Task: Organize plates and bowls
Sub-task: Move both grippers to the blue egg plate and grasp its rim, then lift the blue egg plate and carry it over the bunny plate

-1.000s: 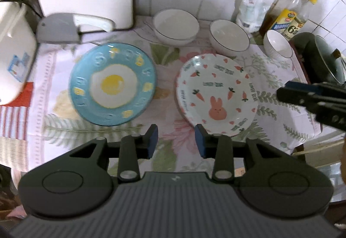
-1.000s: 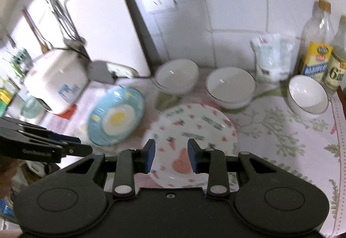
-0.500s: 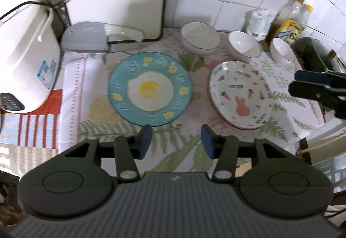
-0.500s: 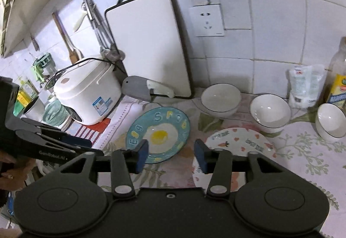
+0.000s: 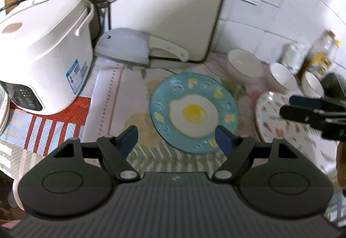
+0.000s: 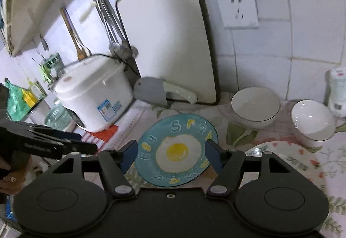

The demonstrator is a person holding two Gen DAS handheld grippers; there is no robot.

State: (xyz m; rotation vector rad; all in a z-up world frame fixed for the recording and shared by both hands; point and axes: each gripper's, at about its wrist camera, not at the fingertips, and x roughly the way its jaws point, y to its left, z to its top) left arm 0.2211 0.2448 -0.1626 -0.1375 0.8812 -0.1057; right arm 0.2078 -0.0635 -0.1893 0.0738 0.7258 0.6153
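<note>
Both pairs of tongs are seen spread wide above the desk (image 5: 103,95), with nothing held between their blue-tipped fingers. The left tongs (image 5: 176,137) hang over the near edge of a blue plate (image 5: 194,112) painted with a fried egg; in the left wrist view only the right finger overlaps the plate's rim, and contact cannot be judged. The right tongs (image 6: 170,154) are framed around the same blue plate (image 6: 176,149) in their own view, a finger shown at each side of it, and again it cannot be told whether anything touches.

The blue plate lies flat on the flowered cloth that covers the desk. To its right, close beside it, a white plate (image 5: 279,121) with small red and orange figures is seen, partly hidden by the right tongs (image 5: 302,106) reaching in from that side. Behind the two plates, three white bowls stand upright in a row near the tiled wall: a large bowl (image 6: 255,106), a middle bowl (image 6: 312,122) just beyond the white plate (image 6: 287,164), and a small bowl (image 5: 312,84) at the far right.

A white rice cooker (image 5: 43,65) stands at the left of the desk. A white cutting board (image 6: 166,39) is leaned against the wall, and a grey cleaver (image 5: 127,48) with a white handle lies at its foot. Bottles (image 5: 322,54) are gathered behind the bowls, blurred.
</note>
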